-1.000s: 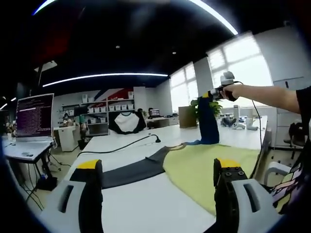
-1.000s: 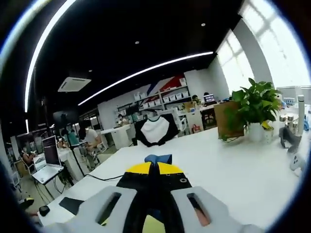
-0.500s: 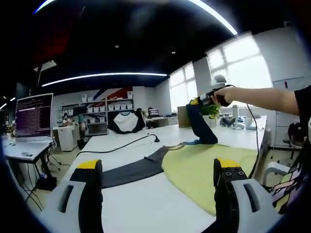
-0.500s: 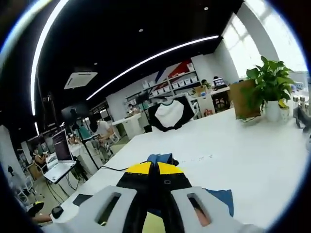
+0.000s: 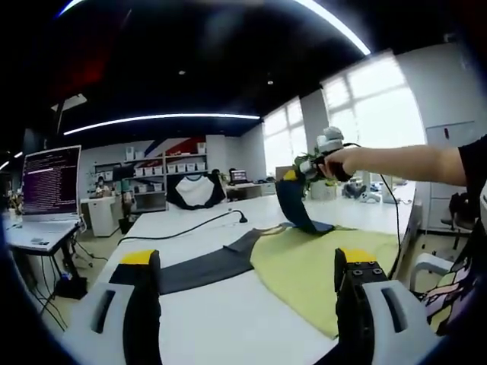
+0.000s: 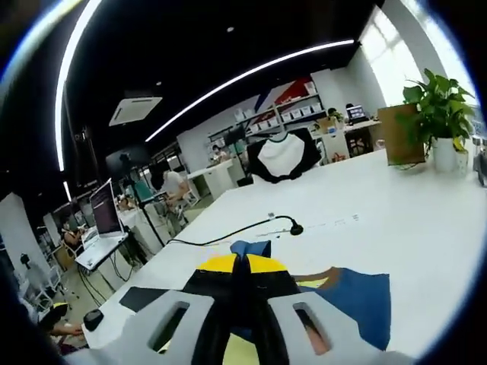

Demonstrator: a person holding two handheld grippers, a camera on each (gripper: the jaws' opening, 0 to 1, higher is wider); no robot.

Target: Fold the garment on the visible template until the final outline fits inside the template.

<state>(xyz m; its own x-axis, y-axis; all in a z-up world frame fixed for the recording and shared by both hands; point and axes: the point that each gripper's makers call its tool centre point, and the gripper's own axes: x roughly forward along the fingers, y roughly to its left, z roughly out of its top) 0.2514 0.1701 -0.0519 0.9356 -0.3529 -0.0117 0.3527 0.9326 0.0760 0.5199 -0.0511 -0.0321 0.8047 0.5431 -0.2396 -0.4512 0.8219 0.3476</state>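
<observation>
One garment [image 5: 319, 262] on table [image 5: 228, 319]: R gripper [image 6: 242, 266] clamps its blue sleeve [image 5: 293, 205], L gripper [image 5: 247, 262] jaws apart.

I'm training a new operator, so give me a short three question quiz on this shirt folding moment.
1. True or false: the right gripper is shut on the blue sleeve.
2. What colour is the garment's body? A yellow-green, B red, C white.
3. Fill in: the left gripper has its jaws ___.

Key: 1 true. 2 A. 3 open; it hangs over the table holding nothing, while the dark sleeve lies flat.
</observation>
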